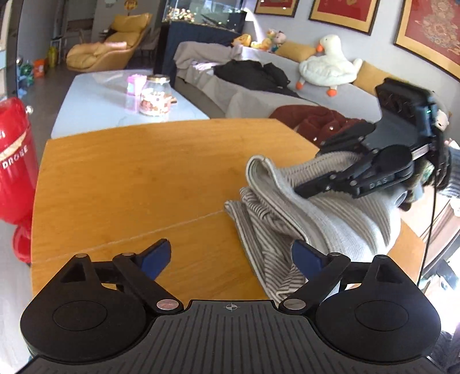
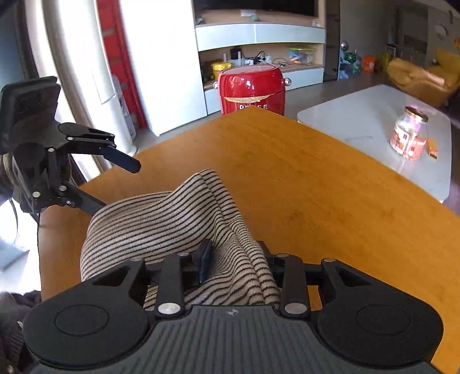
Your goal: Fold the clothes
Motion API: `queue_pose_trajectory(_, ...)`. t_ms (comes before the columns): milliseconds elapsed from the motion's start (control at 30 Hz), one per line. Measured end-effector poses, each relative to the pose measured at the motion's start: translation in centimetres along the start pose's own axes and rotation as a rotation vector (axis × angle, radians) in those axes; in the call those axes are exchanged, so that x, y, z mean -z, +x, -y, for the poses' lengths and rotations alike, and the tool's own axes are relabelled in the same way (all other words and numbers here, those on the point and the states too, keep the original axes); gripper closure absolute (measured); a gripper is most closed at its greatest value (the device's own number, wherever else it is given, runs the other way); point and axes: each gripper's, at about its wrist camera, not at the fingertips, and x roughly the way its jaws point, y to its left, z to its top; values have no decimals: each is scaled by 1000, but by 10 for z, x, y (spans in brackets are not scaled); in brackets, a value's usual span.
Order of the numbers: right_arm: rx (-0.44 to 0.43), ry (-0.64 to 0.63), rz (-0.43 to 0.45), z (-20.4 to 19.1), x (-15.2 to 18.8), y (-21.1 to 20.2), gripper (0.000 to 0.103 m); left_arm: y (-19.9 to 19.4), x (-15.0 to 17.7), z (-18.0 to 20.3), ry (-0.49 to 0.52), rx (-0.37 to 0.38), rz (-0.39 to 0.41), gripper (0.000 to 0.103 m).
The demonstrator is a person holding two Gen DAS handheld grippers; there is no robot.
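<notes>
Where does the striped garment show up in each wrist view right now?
Left wrist view: striped garment lies right of centre, bunched on the wooden table.
Right wrist view: it fills the lower centre, clamped in the right tool.
Shared landmark: the glass jar on the white table.

wooden table (image 1: 129, 178) | grey sofa (image 1: 330, 95) | framed red pictures (image 1: 336, 11) | white shelving (image 2: 258, 37)

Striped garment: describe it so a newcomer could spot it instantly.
Find the wooden table. At its near edge the right gripper is shut on a bunched knit, the striped garment. It is the only clothing on the table, beige with thin dark stripes.
</notes>
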Motion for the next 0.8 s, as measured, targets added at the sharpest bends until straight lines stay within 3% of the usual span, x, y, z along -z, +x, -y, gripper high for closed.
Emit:
queue_pose_trajectory(100, -16, 99, 35, 18, 14, 2, 64, -14, -21, 21, 78, 38, 66, 6)
queue_pose_trajectory(233, 51, 110, 61, 16, 16, -6, 43, -6, -48, 58, 207, 175, 112, 5)
queue_pose_trajectory(300, 85, 104, 70, 12, 14, -14, 38, 14, -52, 74, 271, 253, 81, 5)
queue_pose_trajectory(400, 162, 72, 101, 2, 14, -34, 23, 57, -49, 88, 352, 250, -9, 5)
queue_pose_trajectory(533, 287, 40, 133, -14, 24, -62, 10, 89, -43, 80, 326, 250, -50, 4)
queue_pose_trajectory(667, 560, 1, 50, -19, 49, -47, 5, 100, -40, 69, 275, 265, -41, 3)
queue_pose_trajectory(733, 608, 12, 17, -19, 69, -28, 4, 103, -39, 68, 266, 270, -37, 3)
queue_pose_trajectory(800, 601, 113, 41, -14, 78, -25, 4, 104, -39, 70, 276, 256, -37, 3)
